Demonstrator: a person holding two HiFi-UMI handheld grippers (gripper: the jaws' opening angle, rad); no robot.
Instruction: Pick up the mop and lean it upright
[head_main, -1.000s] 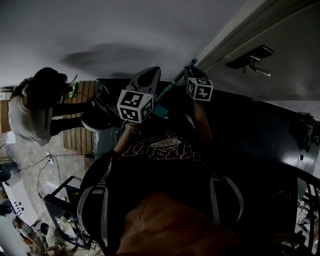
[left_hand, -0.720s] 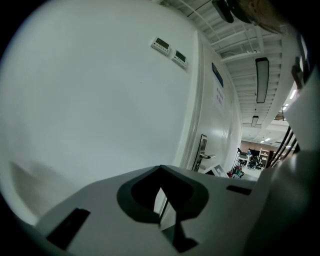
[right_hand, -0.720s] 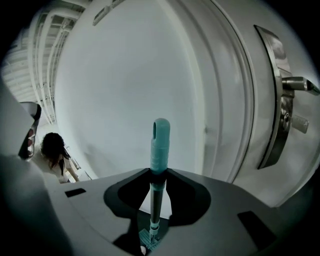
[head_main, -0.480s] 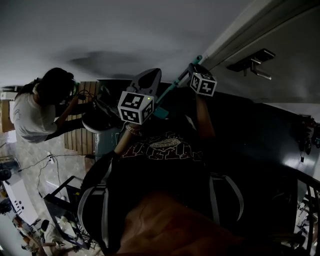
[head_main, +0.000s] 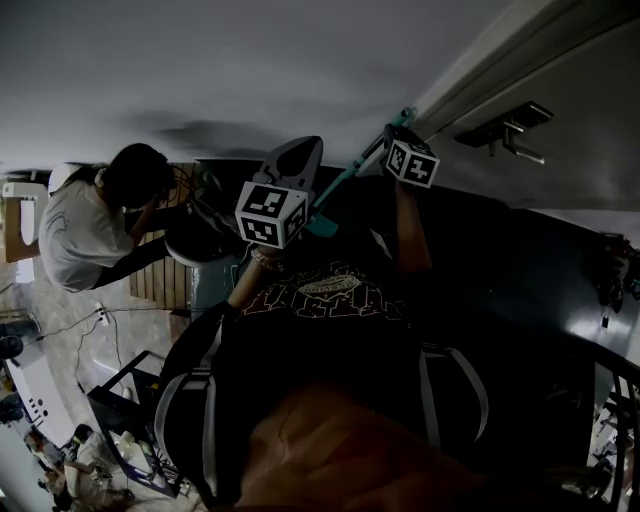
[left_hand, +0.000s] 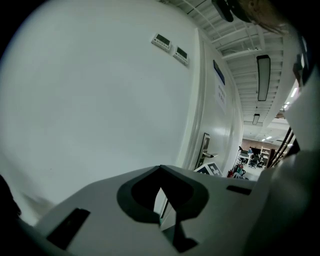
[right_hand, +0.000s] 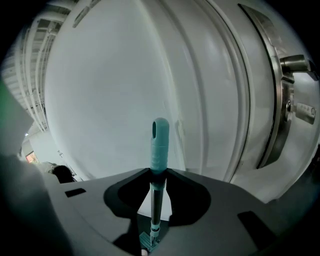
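mop: mop (head_main: 345, 180), a thin dark metal pole with a teal plastic grip end (right_hand: 160, 145). It slants up toward the white wall, with its tip just beside the door frame. The mop head is hidden below the person's torso.
right gripper: right gripper (right_hand: 155, 212) is clamped on the pole just under the teal grip, and the pole runs out along the jaws. The high hold probably gives leverage to steer the top end onto the wall.
left gripper: left gripper (left_hand: 162, 202) has its jaws a narrow slit apart, with light wall showing through and nothing clamped. In the head view it hovers beside the lower pole, likely on standby to steady it.
step: looks like the final tilt-in. Whether the tip touches the wall can't be told.
wall: plain white painted wall (left_hand: 100, 100), flat, a fine surface to lean on. Two small grey control panels (left_hand: 163, 41) sit high up, out of the way.
obstruction: pale door (head_main: 580, 90) with a metal lever handle (head_main: 505, 125) sits right next to the lean spot. If the mop rests on the door or frame, it could fall when the door opens.
bystander: second person in a white top (head_main: 85, 230) at left, well apart from the mop.
risk: smooth wall and thin pole, so the foot may slide if the angle is too shallow.
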